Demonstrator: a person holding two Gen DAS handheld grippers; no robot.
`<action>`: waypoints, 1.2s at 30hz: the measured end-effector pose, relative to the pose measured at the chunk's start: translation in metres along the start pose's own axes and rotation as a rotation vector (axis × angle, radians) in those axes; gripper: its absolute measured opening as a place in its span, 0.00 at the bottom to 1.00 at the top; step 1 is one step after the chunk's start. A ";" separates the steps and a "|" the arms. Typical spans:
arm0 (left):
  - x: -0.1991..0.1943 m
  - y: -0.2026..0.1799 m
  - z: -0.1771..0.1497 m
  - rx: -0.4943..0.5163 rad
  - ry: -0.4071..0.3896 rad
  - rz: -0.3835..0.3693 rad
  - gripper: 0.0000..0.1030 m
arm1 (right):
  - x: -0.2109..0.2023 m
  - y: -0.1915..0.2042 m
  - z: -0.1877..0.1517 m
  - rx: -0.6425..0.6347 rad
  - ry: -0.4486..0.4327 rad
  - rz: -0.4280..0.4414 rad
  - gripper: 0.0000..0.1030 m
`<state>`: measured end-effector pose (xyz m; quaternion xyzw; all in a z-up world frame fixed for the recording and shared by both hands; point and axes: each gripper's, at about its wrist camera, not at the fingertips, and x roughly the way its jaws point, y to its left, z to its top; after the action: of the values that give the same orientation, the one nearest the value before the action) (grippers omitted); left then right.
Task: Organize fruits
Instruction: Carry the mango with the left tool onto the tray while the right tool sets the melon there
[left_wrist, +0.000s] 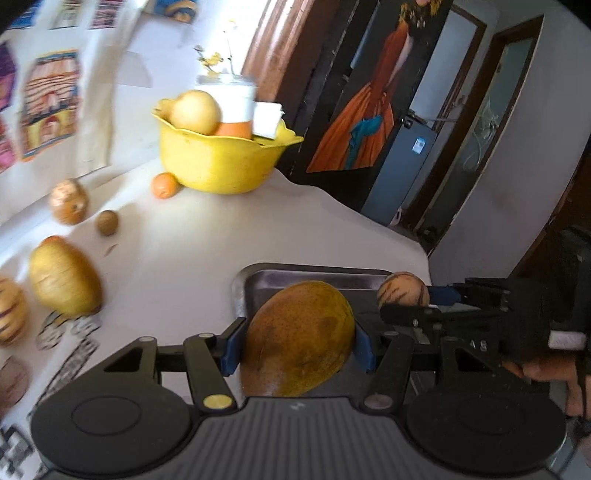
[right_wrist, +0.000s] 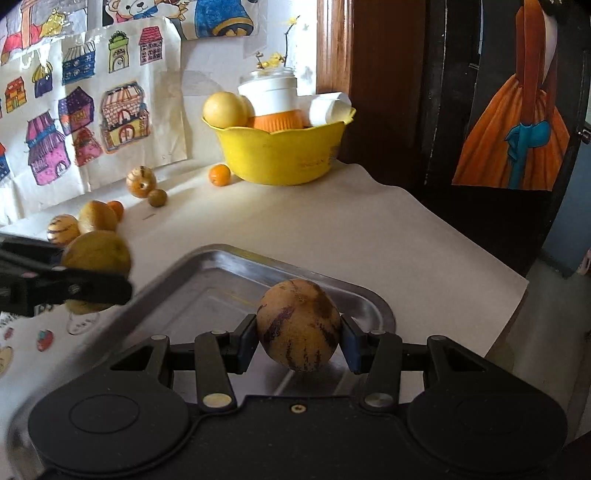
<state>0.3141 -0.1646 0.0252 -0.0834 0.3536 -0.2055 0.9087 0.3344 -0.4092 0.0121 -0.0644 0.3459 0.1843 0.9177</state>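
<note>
My left gripper (left_wrist: 297, 341) is shut on a large yellow-brown mango (left_wrist: 299, 338) and holds it over the near edge of a steel tray (left_wrist: 314, 275). The mango also shows in the right wrist view (right_wrist: 96, 254). My right gripper (right_wrist: 297, 338) is shut on a striped pepino melon (right_wrist: 298, 328) above the steel tray (right_wrist: 221, 273); it shows in the left wrist view (left_wrist: 402, 291) at the tray's right corner. Loose fruits lie at the left: a mango (left_wrist: 64, 277), a small brown fruit (left_wrist: 107, 222), a striped fruit (left_wrist: 68, 201) and an orange (left_wrist: 164, 184).
A yellow bowl (right_wrist: 280, 155) at the table's back holds round yellow fruit (right_wrist: 225, 109) and white and orange containers (right_wrist: 273, 99). Drawings cover the wall (right_wrist: 74, 110) at the left. The table's right edge (right_wrist: 509, 295) drops to the floor. A dark painting (right_wrist: 517, 110) stands at the right.
</note>
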 end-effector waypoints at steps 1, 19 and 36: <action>0.007 -0.003 0.001 0.008 -0.001 0.008 0.60 | 0.002 -0.001 -0.002 -0.002 -0.003 0.001 0.47; 0.060 -0.023 0.011 0.078 0.005 0.058 0.61 | 0.019 -0.004 -0.005 -0.057 -0.056 -0.008 0.48; 0.070 -0.011 0.009 0.014 0.048 0.064 0.63 | 0.007 -0.009 -0.012 -0.033 -0.114 -0.026 0.55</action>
<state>0.3633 -0.2044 -0.0077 -0.0608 0.3765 -0.1810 0.9065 0.3351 -0.4184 -0.0013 -0.0732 0.2891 0.1812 0.9371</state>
